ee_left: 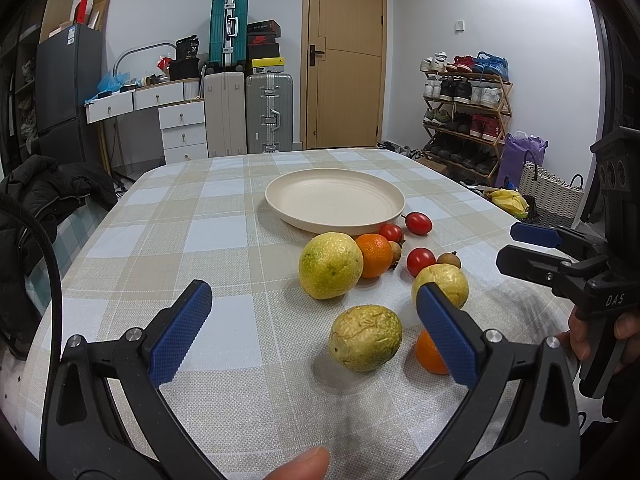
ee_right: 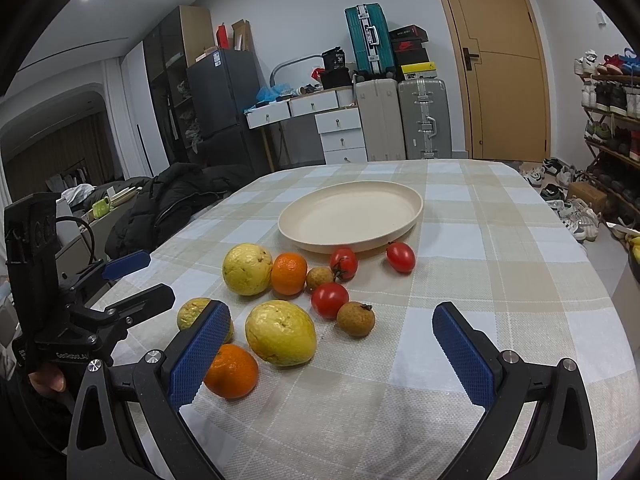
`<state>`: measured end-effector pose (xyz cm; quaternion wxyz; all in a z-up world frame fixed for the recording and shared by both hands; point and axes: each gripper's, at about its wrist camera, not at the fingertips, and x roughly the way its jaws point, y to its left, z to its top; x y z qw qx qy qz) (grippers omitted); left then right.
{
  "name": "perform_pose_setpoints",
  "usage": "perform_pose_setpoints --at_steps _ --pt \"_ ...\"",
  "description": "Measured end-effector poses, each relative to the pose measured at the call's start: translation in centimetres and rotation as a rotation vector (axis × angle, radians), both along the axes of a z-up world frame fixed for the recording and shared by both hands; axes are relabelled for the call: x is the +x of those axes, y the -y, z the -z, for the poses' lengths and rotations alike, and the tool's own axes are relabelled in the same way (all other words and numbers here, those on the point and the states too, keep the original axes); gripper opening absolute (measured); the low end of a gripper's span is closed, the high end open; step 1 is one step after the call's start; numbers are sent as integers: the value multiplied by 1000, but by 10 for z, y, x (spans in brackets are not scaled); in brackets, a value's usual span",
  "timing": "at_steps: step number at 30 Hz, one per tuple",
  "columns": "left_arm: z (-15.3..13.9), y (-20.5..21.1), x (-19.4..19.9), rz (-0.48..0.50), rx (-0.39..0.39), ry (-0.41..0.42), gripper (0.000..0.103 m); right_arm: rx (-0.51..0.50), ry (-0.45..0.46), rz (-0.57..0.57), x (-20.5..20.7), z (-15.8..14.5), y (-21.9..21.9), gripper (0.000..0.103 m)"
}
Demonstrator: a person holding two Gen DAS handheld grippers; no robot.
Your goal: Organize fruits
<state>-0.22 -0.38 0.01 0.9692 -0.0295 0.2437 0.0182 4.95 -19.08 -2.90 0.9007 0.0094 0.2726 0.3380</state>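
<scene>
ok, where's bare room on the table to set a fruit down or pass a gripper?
Free: inside the round cream plate, the checked tablecloth right of the fruit, and the near strip under the open right gripper. Crowded: the cluster of yellow guavas, oranges, red tomatoes and brown longans before the plate.

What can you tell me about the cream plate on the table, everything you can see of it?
The plate is round, shallow and cream, with a low raised rim and faint concentric rings inside; it looks like matte ceramic or plastic. It holds nothing and sits flat on the checked tablecloth, beyond the fruit. One red tomato lies at its near edge, seemingly touching it.
</scene>
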Motion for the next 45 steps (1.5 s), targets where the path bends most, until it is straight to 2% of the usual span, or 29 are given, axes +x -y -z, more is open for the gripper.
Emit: perform_pose_setpoints --at_steps 8,14,16,20,24,28,36,42,45 --pt "2 0 0 1 2 -11 102 -34 -40 31 8 2 -2 103" --pt "3 -6 1 10 11 -72 102 -87 -82 56 15 1 -10 103" --pt "2 -7 0 8 7 -85 102 -89 -110 76 19 1 -11 103" --pt "4 -10 0 8 9 -108 102 -67 -214 48 25 4 -16 103" --pt "8 -12 6 15 -19 -146 102 -54 -274 21 24 8 -25 103" --pt "11 -8 12 20 -18 -164 102 -69 -297 3 23 14 -34 91" --pt "18 -1 23 57 -15 -206 96 -13 -389 -23 31 28 -43 85" --pt "21 -1 27 72 -46 -233 90 -16 -393 -23 34 27 -48 70" --pt "22 -1 29 81 -63 -242 89 -8 -404 -47 34 28 -52 58"
